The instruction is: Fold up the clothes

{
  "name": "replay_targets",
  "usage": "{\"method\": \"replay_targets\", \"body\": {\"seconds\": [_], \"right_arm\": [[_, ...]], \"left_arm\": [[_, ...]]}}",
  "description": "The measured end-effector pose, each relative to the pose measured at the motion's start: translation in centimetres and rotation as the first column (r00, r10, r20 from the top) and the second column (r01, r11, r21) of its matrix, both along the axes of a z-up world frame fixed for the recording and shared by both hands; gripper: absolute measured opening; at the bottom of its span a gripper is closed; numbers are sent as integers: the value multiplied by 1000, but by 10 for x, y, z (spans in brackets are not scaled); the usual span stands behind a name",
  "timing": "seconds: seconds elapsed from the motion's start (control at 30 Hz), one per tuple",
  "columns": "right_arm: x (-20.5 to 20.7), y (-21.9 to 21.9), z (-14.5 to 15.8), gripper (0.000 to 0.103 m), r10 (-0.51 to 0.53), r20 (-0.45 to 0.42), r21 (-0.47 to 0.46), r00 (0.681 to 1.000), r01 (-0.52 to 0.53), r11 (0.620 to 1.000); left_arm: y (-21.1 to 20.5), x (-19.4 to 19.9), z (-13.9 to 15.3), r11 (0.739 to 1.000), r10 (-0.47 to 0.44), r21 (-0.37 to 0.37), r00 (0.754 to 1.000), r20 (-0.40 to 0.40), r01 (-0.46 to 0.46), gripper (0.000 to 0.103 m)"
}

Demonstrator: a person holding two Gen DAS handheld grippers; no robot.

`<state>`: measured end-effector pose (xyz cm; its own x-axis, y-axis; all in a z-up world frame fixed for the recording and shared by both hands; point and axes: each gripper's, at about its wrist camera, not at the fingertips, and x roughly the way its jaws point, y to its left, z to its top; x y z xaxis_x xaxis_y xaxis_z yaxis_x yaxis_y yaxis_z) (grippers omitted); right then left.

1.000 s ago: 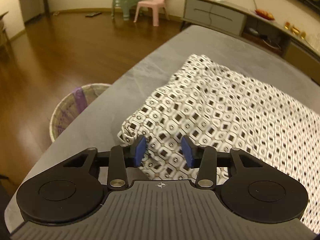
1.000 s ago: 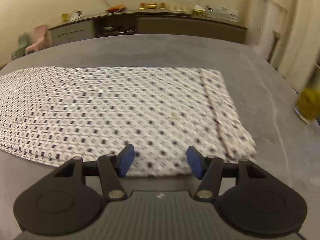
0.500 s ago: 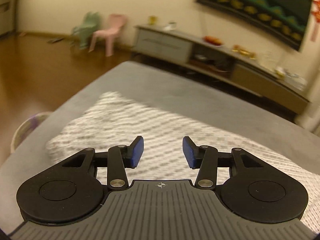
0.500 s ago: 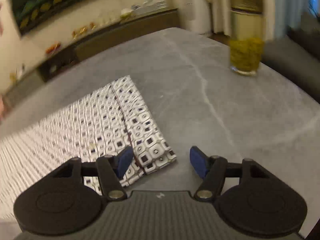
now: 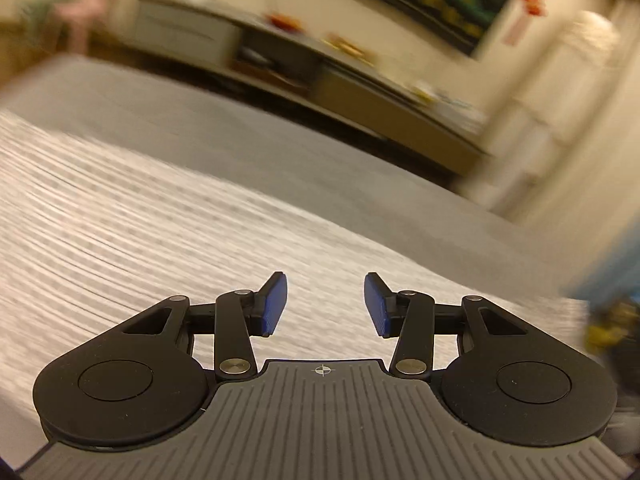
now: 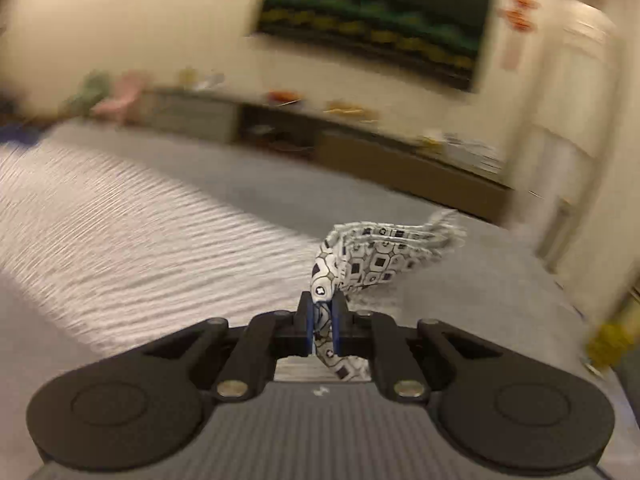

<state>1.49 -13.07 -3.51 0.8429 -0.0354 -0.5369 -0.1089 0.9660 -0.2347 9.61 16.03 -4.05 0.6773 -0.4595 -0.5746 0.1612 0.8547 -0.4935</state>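
My right tongs (image 6: pixel 323 322) are pressed together on a corner of the white cloth printed with small black squares (image 6: pixel 372 258), the fabric pinched between the two blue pads (image 6: pixel 336 320) and bunched up above them, so that this corner stands lifted off the flat grey surface (image 6: pixel 460 280) with its folds trailing away to the right. The rest of the cloth spreads to the left of that pinched corner, lying flat on the surface, though it is too blurred there to read the print. My left tongs (image 5: pixel 325 306) are spread wide with nothing between their blue pads (image 5: pixel 274 304); they hang over the same patterned cloth (image 5: pixel 140 240), which fills the surface beneath and to the left of them, smeared into pale streaks by the blur. I cannot tell whether those pads touch the fabric. Beyond the cloth, the bare grey surface (image 5: pixel 280 152) runs on toward a long low grey and brown cabinet (image 6: pixel 360 148) against the cream wall, with small blurred items along its top. Above the cabinet hangs a dark framed picture with green and yellow bands (image 6: pixel 376 20). Left of the cabinet sits a small pink plastic chair (image 6: pixel 124 96). To the right of the pinched corner, near the edge of the surface, is a blurred yellowish object (image 6: pixel 608 344) that I cannot identify.
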Motion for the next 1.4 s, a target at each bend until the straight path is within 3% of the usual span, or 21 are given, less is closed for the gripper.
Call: {"method": "replay_targets", "body": {"seconds": [0.1,0.23,0.3,0.37,0.47,0.6,0.77,0.8,0.87,0.9,0.93,0.97,1.03,1.07,1.1,1.17,1.23,1.27,1.4], "right_arm": [[13,24,-14,8,54,-67,-35,996,-57,998],[8,31,-13,9,58,-85,-54,995,-62,997],[0,32,-13,9,61,-75,-80,995,-67,995],[-2,33,-18,9,65,-75,-100,995,-72,992],[-3,35,-24,10,70,-76,-122,995,-79,989],[-3,36,-29,10,80,-76,-134,994,-90,987],[-3,39,-35,11,92,-77,-149,993,-103,984],[-3,39,-37,11,95,-77,-152,993,-105,983],[-3,40,-39,11,99,-78,-158,992,-111,981],[-3,40,-40,11,102,-78,-161,992,-113,981],[-3,41,-42,11,104,-78,-164,991,-116,980],[-3,41,-43,11,107,-78,-166,991,-118,979],[-5,42,-41,11,104,-65,-165,992,-114,980],[-6,42,-39,11,105,-57,-165,993,-114,980],[-6,43,-38,11,107,-54,-163,993,-114,980],[-6,46,-36,11,110,-59,-157,992,-118,980],[-8,51,-35,11,114,-61,-173,992,-123,977],[-9,52,-36,11,115,-61,-181,992,-124,976],[-9,54,-36,11,108,-52,-194,993,-116,974]], "left_arm": [[-58,-2,-14,985,-155,-83,987,-31,152,40],[-133,3,-22,954,-288,-94,957,-20,285,51],[-168,5,-15,941,-336,-27,941,39,337,58],[-201,5,-6,910,-412,89,906,91,405,65],[-252,-1,1,805,-564,304,817,124,510,66],[-314,-12,-13,596,-718,565,694,58,570,65],[-367,-7,-37,428,-783,693,621,-37,580,58],[-370,-3,-41,418,-781,700,622,-49,579,52],[-374,5,-48,400,-776,712,626,-71,577,17],[-372,11,-47,420,-757,704,649,-76,572,0],[-367,16,-43,467,-727,687,684,-60,557,0],[-356,23,-36,545,-690,643,724,-21,538,0],[-309,42,-31,751,-545,447,838,3,487,0],[-286,52,-28,833,-465,338,885,-2,438,0],[-263,61,-26,897,-385,227,923,-18,379,0],[-224,73,-42,956,-288,38,954,-77,292,0],[-206,75,-52,963,-266,-71,958,-105,260,33],[-199,76,-57,963,-257,-119,959,-118,243,38],[-207,72,-56,965,-260,-64,960,-104,255,54]]}}
